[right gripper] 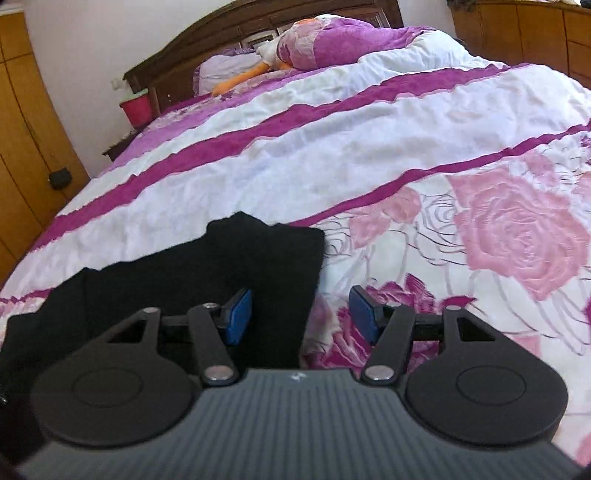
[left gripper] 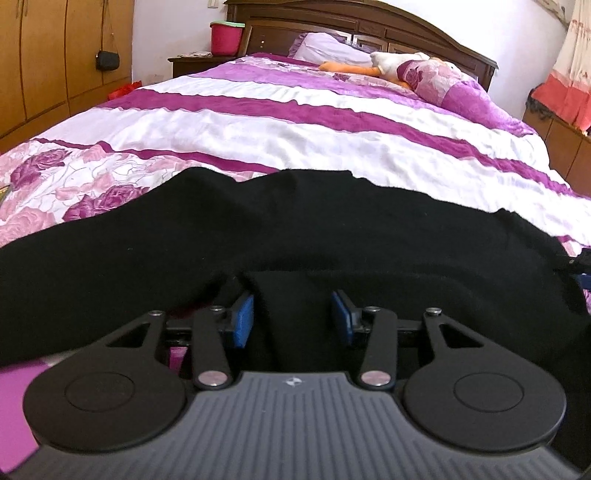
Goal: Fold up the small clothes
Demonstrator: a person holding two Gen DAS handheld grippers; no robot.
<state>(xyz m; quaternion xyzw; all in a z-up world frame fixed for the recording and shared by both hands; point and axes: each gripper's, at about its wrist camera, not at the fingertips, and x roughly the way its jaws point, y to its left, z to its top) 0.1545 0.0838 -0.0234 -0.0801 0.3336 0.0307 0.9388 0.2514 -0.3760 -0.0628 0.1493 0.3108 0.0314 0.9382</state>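
Observation:
A black garment (left gripper: 258, 236) lies spread across the near part of the bed in the left wrist view. My left gripper (left gripper: 292, 317) is open, its blue pads (left gripper: 243, 319) apart with a fold of the black cloth lying between them. In the right wrist view the garment's right end (right gripper: 221, 273) lies at lower left. My right gripper (right gripper: 300, 315) is open over that end's edge, its left pad (right gripper: 238, 317) over black cloth and its right pad (right gripper: 364, 314) over the bedspread.
The bed carries a white, purple and pink floral bedspread (left gripper: 295, 129). A plush duck (left gripper: 388, 64) and pillows lie by the dark wooden headboard (left gripper: 369, 26). A red bucket (left gripper: 226, 37) stands on the nightstand. Wooden wardrobes (left gripper: 44, 59) line the left wall.

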